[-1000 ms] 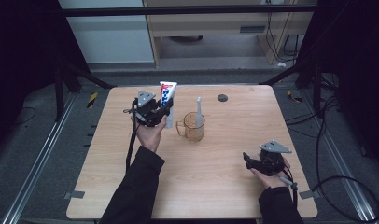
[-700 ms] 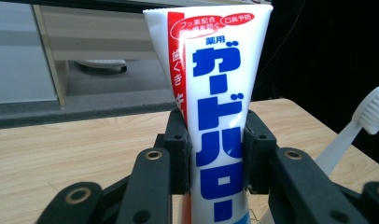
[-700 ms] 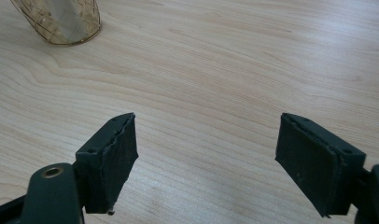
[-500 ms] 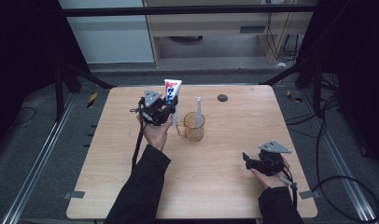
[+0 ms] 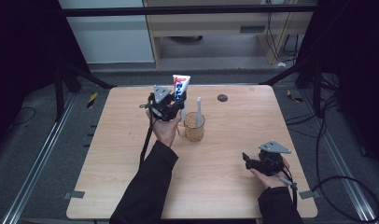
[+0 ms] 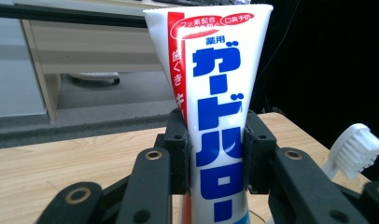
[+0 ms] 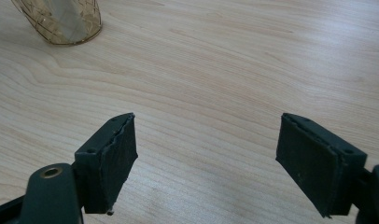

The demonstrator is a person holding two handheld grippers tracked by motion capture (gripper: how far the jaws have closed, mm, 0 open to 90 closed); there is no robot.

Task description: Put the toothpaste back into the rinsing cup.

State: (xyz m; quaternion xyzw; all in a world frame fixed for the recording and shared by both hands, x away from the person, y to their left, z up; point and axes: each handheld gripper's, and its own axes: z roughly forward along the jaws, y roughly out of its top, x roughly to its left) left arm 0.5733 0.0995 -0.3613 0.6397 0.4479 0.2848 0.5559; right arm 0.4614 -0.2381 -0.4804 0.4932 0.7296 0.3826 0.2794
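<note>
Left claw carried one toothpaste tube rightward toward one cup; right claw wide.

Small dark disc on the table's far side, maybe a cap. Shelf unit behind my table.

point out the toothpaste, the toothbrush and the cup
toothpaste (image 6: 215,112), left gripper view, on the blue lettering mid-tube
toothbrush (image 5: 198,108), high view, on its white handle above the cup
cup (image 5: 195,132), high view, on its amber side wall
</note>
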